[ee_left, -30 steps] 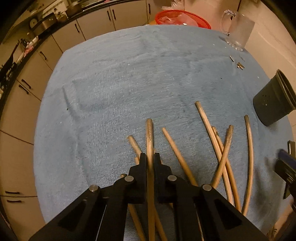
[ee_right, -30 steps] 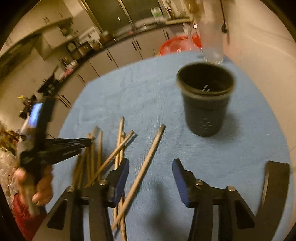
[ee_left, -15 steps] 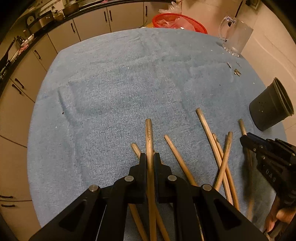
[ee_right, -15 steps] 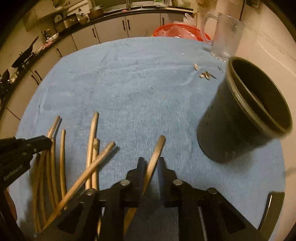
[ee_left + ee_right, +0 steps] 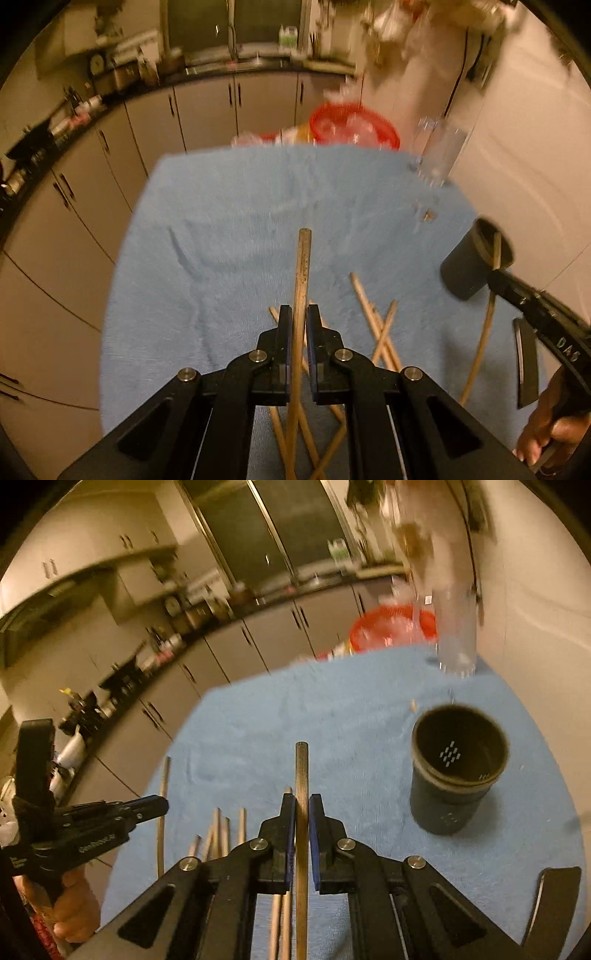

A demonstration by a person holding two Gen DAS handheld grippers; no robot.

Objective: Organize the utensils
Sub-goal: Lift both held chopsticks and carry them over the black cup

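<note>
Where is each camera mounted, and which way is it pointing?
Left wrist: sits on the left claw, looks along its chopstick over the blue towel; the right claw shows at right.
Right wrist: sits on the right claw, faces the black holder; the left claw shows at left.
Shared: towel, holder, red basket, loose chopsticks.

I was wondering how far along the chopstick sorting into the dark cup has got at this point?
Barely started: seen from the right wrist, the dark cup looks empty. In hand: the left gripper and the right gripper are each shut on one chopstick, both lifted off the blue towel. Left: several loose chopsticks on the towel.
</note>
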